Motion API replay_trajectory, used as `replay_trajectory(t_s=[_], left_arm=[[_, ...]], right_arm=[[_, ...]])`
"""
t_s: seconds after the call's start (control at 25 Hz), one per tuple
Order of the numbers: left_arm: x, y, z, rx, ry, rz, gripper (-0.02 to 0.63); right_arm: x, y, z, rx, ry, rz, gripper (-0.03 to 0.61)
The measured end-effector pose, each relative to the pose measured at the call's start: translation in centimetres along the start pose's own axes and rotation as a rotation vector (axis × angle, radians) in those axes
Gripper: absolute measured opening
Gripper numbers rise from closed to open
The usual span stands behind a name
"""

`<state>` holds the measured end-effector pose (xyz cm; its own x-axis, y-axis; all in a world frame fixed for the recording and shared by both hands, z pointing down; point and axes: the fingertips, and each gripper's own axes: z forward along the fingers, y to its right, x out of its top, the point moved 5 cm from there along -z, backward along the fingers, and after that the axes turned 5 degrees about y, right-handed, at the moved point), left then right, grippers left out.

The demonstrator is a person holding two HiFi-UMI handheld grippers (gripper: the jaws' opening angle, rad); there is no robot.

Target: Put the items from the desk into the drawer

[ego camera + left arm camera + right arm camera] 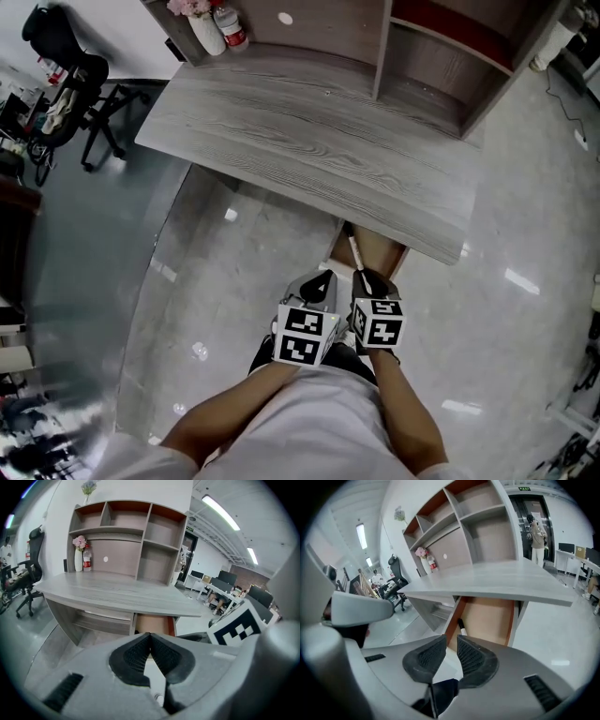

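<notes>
The grey wooden desk (309,150) carries only a white vase of flowers (204,28) and a red-labelled bottle (232,26) at its back left corner. Under its front edge a brown drawer (382,251) stands pulled out, with a slim black-and-white pen (355,253) lying along its left side. That pen (461,624) also shows in the right gripper view. My left gripper (150,634) hangs in front of the drawer (152,624), its jaw tips touching and empty. My right gripper (451,640) is beside it, nearer the drawer (487,616), with a narrow empty gap between its jaws.
A shelf unit (422,56) rises along the desk's back. An office chair (70,80) stands on the floor to the left. Glossy pale floor (525,281) lies to the right of the drawer. More desks and a person (536,531) are in the background.
</notes>
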<state>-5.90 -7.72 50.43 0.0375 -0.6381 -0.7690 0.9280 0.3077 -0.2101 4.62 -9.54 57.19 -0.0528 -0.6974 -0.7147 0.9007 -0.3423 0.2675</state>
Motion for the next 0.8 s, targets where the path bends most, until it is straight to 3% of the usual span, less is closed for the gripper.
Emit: replay_trajectory(t_s=[0.32,0.8], left_arm=[[0.3,3.1,-2.0,0.007,0.084,-0.003,0.003],[1.4,9.1,-6.0,-0.041,0.194,0.037,0.003]], right_arm=[[2.7,-1.7,-6.4,0.097,0.143,-0.068,0.049],[4.0,-2.3,-14.8,0.148,0.271,-0.18,0.023]])
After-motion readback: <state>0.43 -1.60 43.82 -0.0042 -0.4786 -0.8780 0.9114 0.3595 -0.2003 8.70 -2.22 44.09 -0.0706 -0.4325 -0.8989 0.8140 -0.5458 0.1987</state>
